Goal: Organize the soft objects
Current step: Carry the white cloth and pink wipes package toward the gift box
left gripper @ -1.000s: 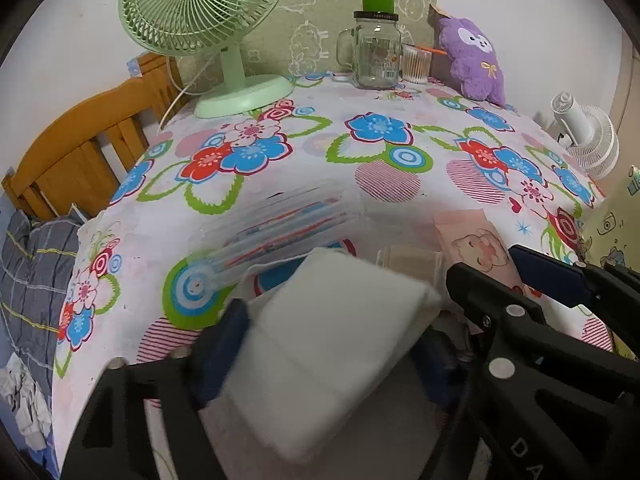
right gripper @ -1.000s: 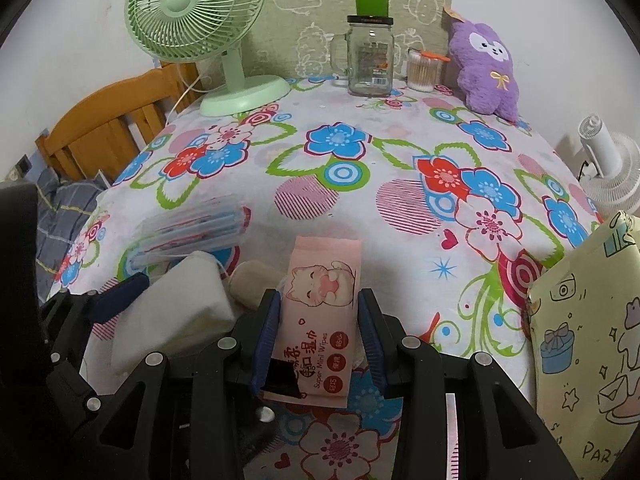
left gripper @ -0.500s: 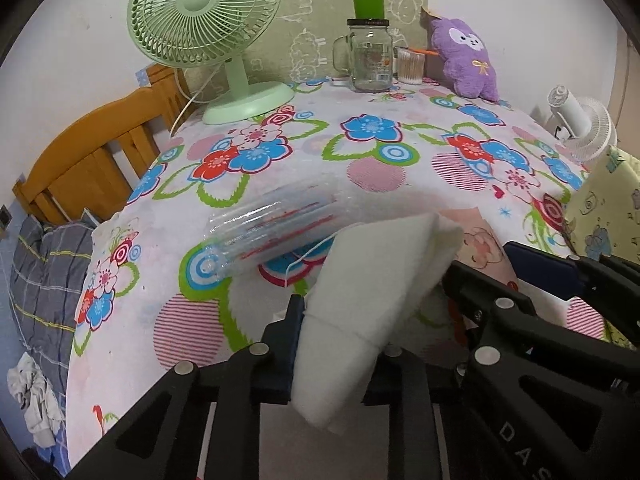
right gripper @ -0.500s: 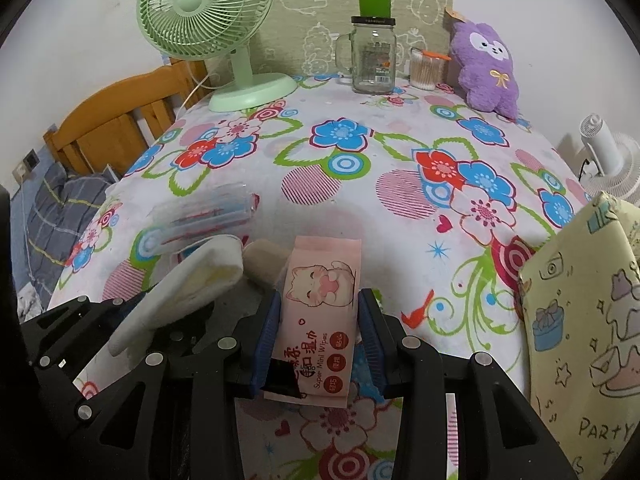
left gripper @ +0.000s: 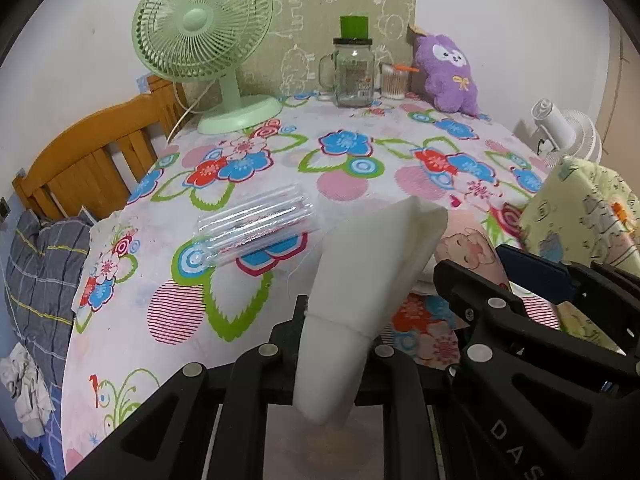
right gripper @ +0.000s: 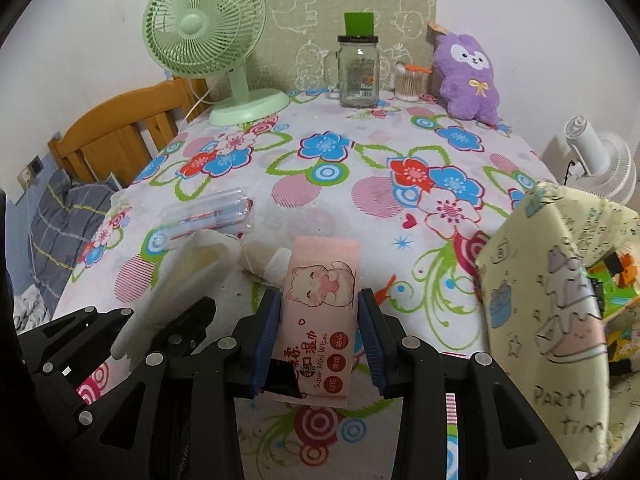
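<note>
My left gripper (left gripper: 338,332) is shut on a white soft pad (left gripper: 372,264), squeezed narrow at the pads and held tilted above the flowered tablecloth (left gripper: 360,148). In the right wrist view the same white pad (right gripper: 192,268) sticks up from the left gripper (right gripper: 168,320) at lower left. My right gripper (right gripper: 319,336) is shut on a pink pack of wet wipes (right gripper: 320,304) with a cat print, its blue pads pressing both sides. A purple plush toy (right gripper: 468,80) sits at the table's far right.
A clear pack of tubes (left gripper: 256,228) lies left of the pad, and a small beige roll (right gripper: 260,256) lies beside the wipes. A yellow gift bag (right gripper: 560,280) stands at right. A green fan (left gripper: 208,36), glass jar (left gripper: 354,74) and swab cup (right gripper: 410,84) line the back.
The left gripper's jaws closed on the white pad and pinched it narrow. Both grippers rose and drew back from the table, each carrying its object. The right grip stayed the same.
</note>
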